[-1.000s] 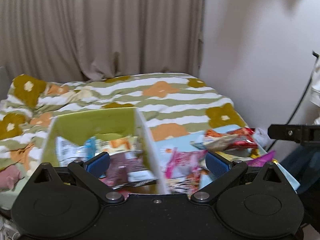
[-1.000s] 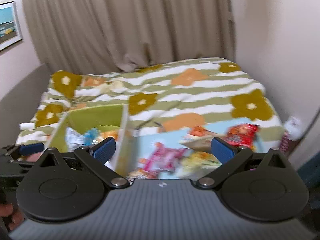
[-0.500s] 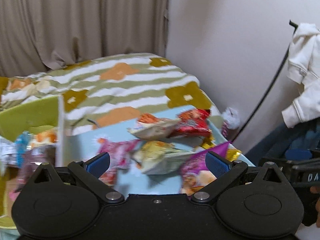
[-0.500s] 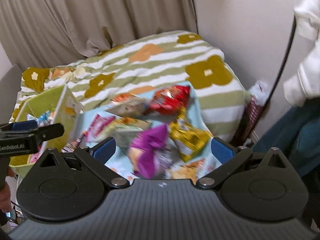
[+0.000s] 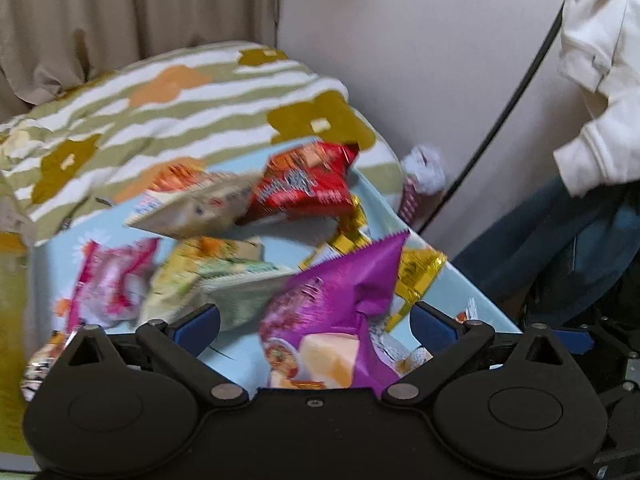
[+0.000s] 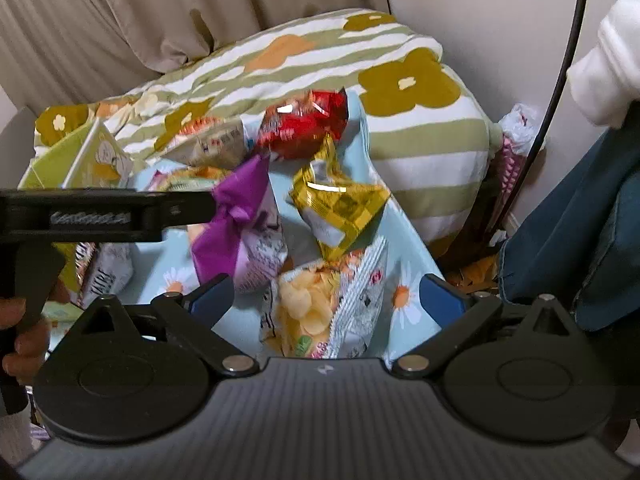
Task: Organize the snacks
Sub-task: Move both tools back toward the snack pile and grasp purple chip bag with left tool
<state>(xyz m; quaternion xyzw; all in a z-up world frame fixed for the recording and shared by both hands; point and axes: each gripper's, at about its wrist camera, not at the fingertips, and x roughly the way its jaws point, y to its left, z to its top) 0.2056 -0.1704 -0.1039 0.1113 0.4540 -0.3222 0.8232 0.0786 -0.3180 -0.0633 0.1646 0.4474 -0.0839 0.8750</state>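
Foil and plastic snack bags lie loose on the light-blue cloth [image 6: 404, 240] on the bed: purple bag [image 5: 344, 300], red bag [image 6: 304, 124], gold bag [image 6: 336, 204], chip bag [image 6: 324, 312]. Green box [image 6: 52, 152] at left. Left tool [image 5: 316, 322] and right tool [image 6: 326, 300] both spread, empty. Sorting looks mostly undone.

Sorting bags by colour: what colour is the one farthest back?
Red, clearest in the right wrist view.

Snack packets [image 6: 336, 200] heaped on cloth [image 6: 404, 300] spread over bed [image 6: 420, 120]. Box [image 6: 92, 156] at left of heap. Curtain [image 6: 120, 20] behind bed, wall [image 6: 500, 20] at right.
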